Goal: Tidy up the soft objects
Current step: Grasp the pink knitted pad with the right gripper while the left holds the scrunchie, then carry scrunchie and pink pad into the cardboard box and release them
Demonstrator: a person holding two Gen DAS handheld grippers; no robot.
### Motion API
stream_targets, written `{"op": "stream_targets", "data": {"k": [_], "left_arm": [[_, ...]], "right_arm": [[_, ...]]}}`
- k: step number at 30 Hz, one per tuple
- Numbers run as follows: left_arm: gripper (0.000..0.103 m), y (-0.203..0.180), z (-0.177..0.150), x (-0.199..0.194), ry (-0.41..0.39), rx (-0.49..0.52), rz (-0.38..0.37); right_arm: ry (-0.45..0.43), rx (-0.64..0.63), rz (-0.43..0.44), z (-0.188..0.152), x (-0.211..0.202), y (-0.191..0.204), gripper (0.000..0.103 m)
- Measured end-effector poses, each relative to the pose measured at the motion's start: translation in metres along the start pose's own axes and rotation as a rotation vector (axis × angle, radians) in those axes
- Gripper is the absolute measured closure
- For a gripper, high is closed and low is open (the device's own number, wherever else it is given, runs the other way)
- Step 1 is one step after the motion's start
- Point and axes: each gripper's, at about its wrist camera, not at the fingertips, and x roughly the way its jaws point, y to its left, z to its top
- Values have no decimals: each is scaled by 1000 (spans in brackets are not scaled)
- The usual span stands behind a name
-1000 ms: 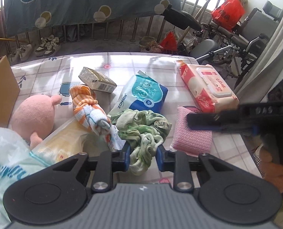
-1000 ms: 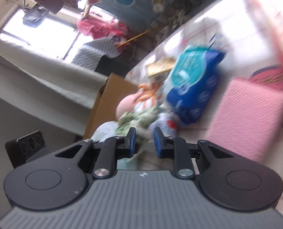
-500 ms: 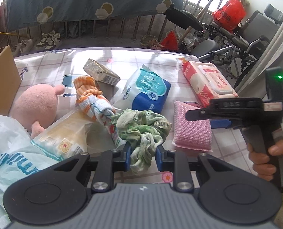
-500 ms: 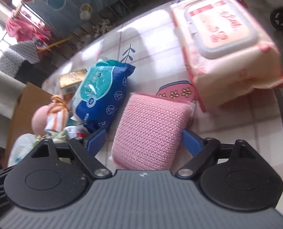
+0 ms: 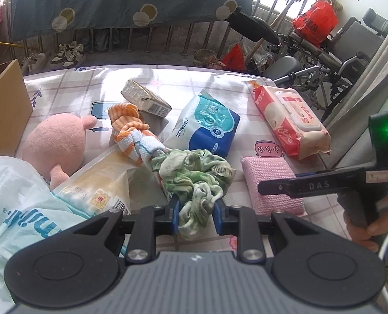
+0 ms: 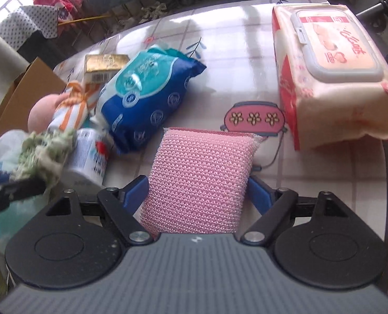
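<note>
My left gripper [image 5: 196, 217] is shut on a crumpled green cloth [image 5: 194, 175], which hangs bunched between its blue pads just above the table. A pink knitted sponge [image 6: 201, 178] lies flat on the checked tablecloth [image 6: 220, 52]. My right gripper [image 6: 196, 191] points down at it. Its jaws are closing, one pad on each side of the sponge, which looks unsqueezed. In the left wrist view one of the right gripper's fingers [image 5: 311, 184] reaches over the sponge [image 5: 269, 183], with a hand on the handle.
A pink plush toy [image 5: 55, 144], an orange striped cloth [image 5: 131, 136], a blue tissue pack [image 5: 207, 128], a wet-wipes pack [image 5: 290, 120] and a gold box [image 5: 144, 99] lie on the table. A cardboard box [image 5: 3, 112] stands far left. A white plastic bag [image 5: 18, 217] lies near left.
My right gripper opened wide, swung to point down and came over the pink sponge, which now sits between its jaws. The left gripper kept its hold on the green cloth and hardly moved.
</note>
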Motion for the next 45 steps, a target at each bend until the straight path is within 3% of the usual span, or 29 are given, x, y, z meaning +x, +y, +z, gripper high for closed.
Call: {"op": "stream_targets", "data": {"k": [6,11,16,20,31,45], "left_arm": [[77,-1,0,2,2,0,12],[77,-3,0,-1,-6,3,9],[77,-8,-4,-8,-14,11,-8],[77,-13,-5,-26,-51,17,-32],[77,2,-10,-110,-201,-36,-33],[77,82,-18,-217,-400,-161,110]], "right_arm": [[19,-92,-35,-1,10,17,11],[-9,-114,-60,-12,2,18,22],[-48,47,81,-18,-23,-3,24],[-80,96,198,-20,-52,5,24],[-131,-11,383,-3,-110,94,23],[-88,-142,596,37,-132,236,23]]}}
